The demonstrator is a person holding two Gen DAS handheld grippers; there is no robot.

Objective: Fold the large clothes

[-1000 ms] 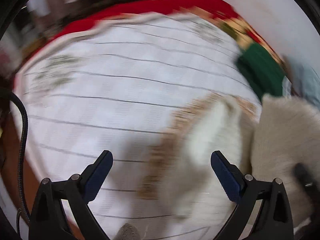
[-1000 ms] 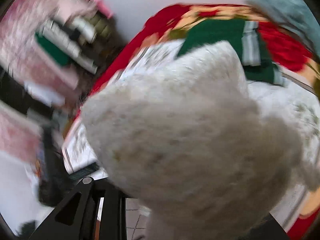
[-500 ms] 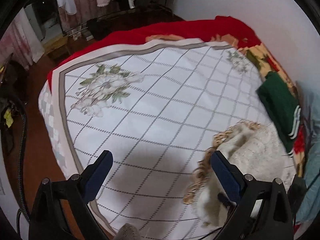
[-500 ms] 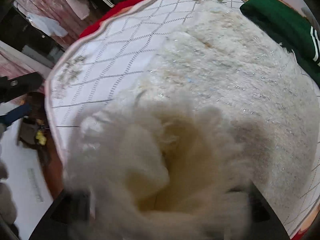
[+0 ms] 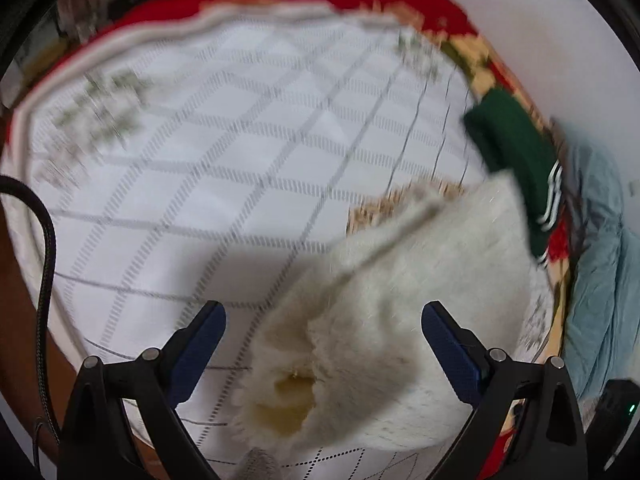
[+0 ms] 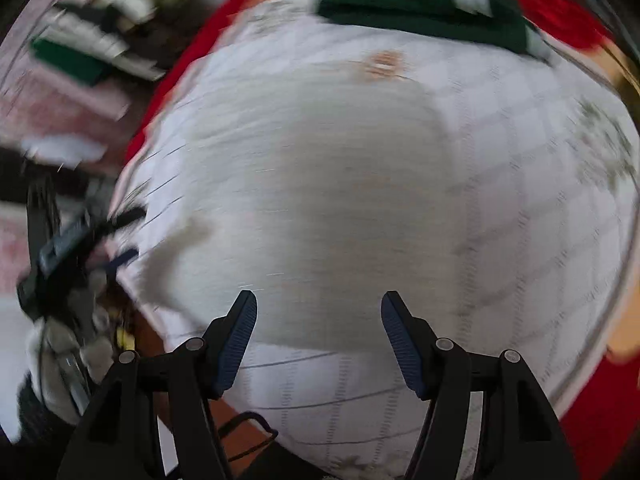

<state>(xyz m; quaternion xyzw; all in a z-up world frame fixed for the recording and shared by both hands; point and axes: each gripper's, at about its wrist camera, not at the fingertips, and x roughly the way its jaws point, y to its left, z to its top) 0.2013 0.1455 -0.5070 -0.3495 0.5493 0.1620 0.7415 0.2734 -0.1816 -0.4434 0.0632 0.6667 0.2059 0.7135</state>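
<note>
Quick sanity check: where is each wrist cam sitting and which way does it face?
Left wrist: on the left gripper, looking down along its open fingers at the white fluffy garment on the bed cover.
Right wrist: on the right gripper, fingers open and empty, angled down at the blurred garment; the left gripper shows at the frame's left edge.
Shared: garment, bed cover, green folded clothing.

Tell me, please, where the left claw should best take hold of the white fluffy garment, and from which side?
Probably the near edge of the garment, where the pile curls back around a yellowish inner patch: that raised lip gives the open left claw something to close on. Come from the bed's near side, low, sliding one finger under it. The far edge sits close to the green garment; blur hides finer detail.
</note>
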